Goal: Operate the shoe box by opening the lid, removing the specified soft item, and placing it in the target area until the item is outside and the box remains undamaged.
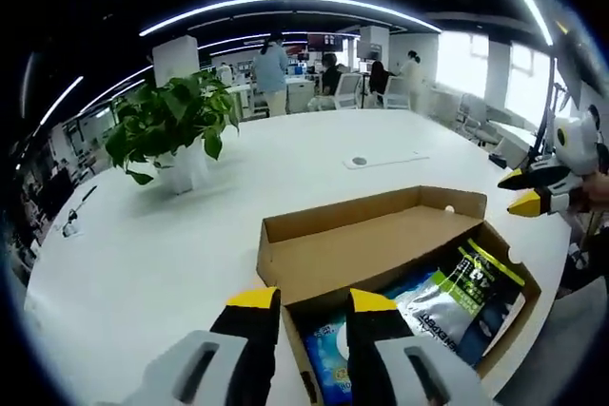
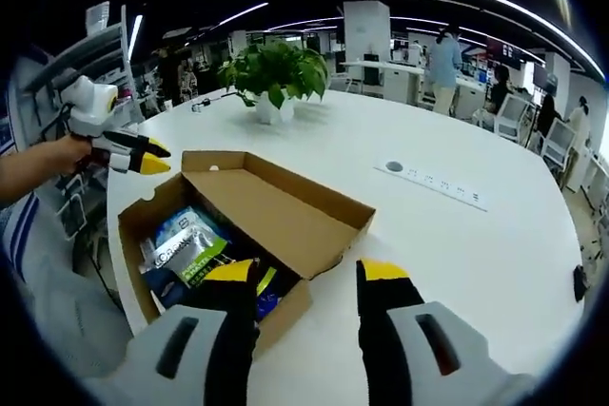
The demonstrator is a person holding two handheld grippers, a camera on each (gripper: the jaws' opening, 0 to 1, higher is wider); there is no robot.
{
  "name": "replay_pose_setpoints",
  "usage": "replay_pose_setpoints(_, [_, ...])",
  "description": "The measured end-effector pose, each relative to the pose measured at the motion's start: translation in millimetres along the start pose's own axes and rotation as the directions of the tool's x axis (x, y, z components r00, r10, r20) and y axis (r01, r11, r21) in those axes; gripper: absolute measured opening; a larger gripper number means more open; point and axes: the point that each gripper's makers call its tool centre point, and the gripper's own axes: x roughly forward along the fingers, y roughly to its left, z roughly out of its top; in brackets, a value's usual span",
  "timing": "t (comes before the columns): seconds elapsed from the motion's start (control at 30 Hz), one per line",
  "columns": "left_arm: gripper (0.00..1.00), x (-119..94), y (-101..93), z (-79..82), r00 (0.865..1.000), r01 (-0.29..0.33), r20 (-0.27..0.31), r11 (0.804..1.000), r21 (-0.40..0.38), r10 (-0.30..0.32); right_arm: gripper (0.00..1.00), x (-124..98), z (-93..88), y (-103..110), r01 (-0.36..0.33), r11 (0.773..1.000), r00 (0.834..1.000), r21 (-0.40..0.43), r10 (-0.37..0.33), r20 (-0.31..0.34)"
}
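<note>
My left gripper (image 1: 316, 303) has its jaws parted with nothing between them; they hang just over the near end of the shoe box (image 1: 381, 235). My right gripper (image 2: 306, 278) is likewise spread and empty, one jaw over the box's near corner, the other over bare worktop (image 2: 457, 244).

The single cardboard box sits on the white worktop near its edge, with its lid (image 1: 366, 249) folded back and lying open. Inside I count three soft packets: a light blue one (image 1: 333, 354) at the end nearest my left jaws, a blue and white one (image 1: 428, 303) in the middle, and a dark one with a green and white label (image 1: 481, 282) at the far end. All three are still inside the box.

Further out on the worktop stands one potted plant (image 1: 171, 121) in a white pot, well apart from the box. Beyond the box, a long white socket strip (image 2: 433, 184) is set flush in the surface, with a small round port (image 2: 394, 166) beside it.

Around it is an open office: curved strip lights (image 1: 285, 2) on a dark ceiling, desks, chairs and windows. At least four people (image 1: 271, 68) are at the far desks.
</note>
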Motion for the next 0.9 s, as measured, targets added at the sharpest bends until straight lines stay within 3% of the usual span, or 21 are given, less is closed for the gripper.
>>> replay_pose_setpoints(0.53, [0.29, -8, -44.5, -26.2, 0.992, 0.104, -0.073, 0.994, 0.028, -0.102, 0.44, -26, -15.8, 25, -0.063, 0.996, 0.998, -0.056, 0.062, -0.020])
replay_pose_setpoints(0.9, [0.30, -4, -78.3, -50.9, 0.970, 0.194, -0.148, 0.981, -0.008, -0.193, 0.45, -32, -32.1, 31, -0.076, 0.996, 0.997, -0.049, 0.074, -0.039])
